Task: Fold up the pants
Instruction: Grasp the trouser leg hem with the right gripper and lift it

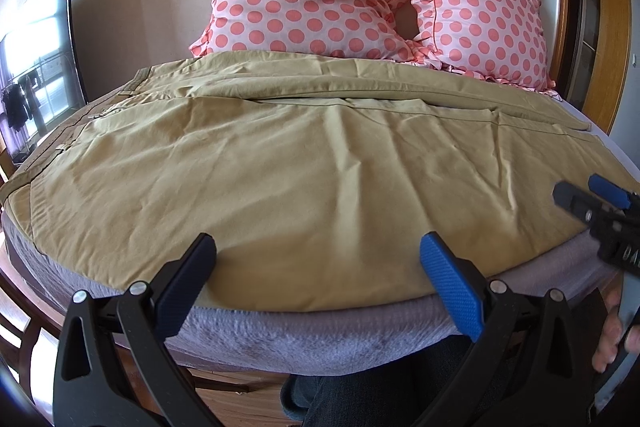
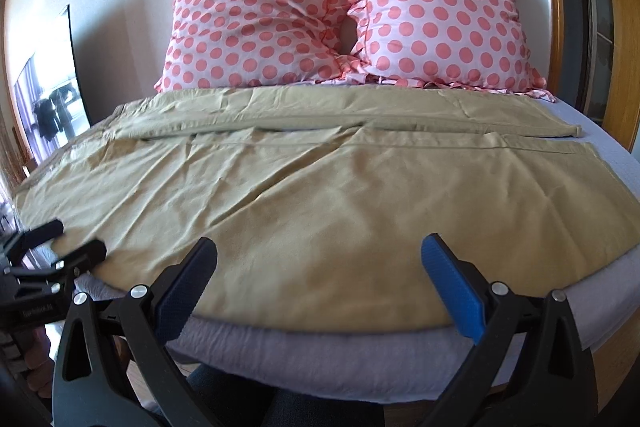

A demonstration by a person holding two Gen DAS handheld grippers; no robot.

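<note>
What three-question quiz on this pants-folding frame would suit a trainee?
1. True or false: the khaki pants already lie flat on the bed, untouched by either gripper.
2. Multiple choice: what stands behind the pants? A) a laundry basket B) two polka-dot pillows C) a folded towel
3. Fill in: the left gripper and right gripper both have fingers spread ___.

Key:
1. True; both hover at the near edge.
2. B; polka-dot pillows lean against the wall.
3. Open.
</note>
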